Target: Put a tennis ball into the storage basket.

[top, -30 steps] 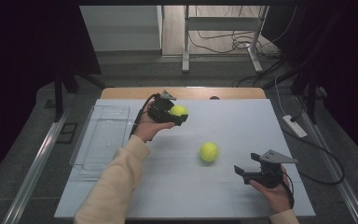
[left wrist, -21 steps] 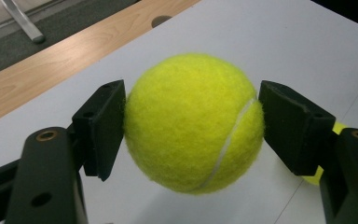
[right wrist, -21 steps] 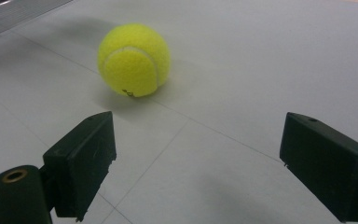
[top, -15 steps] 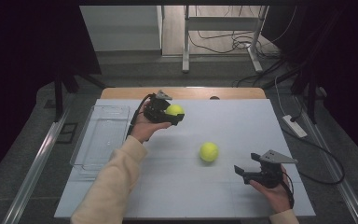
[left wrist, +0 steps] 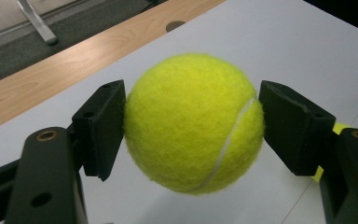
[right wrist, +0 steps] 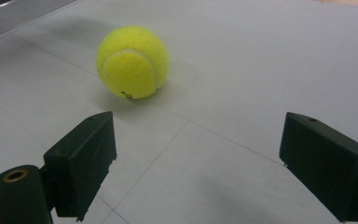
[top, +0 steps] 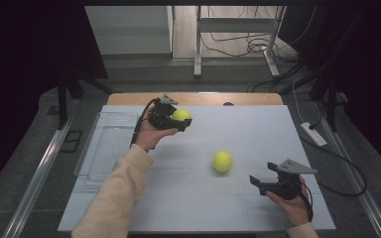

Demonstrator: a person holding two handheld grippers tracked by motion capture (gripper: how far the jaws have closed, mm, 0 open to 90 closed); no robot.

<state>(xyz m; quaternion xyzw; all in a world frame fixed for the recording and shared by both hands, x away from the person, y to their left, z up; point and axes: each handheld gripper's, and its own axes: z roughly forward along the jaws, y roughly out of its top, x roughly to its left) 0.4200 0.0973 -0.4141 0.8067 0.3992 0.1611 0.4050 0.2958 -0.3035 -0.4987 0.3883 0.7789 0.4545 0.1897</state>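
Ball (top: 181, 115) clenched in my left gripper (top: 176, 120), near the mat's far edge.
Right gripper (top: 258, 182) gapes; second ball (top: 222, 161) sits mid-mat.

Grey floor (top: 144, 69), dark curtains (both sides), metal stand (top: 233, 27), trailing cables, white power strip (top: 313, 134).

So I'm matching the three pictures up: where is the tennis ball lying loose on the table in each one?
High view: loose tennis ball right of centre on the white table, ahead of the right gripper.
Left gripper view: a yellow sliver behind the right-hand jaw may be it; uncertain.
Right gripper view: upper left, beyond the open jaws.
Shared landmark: the white table.
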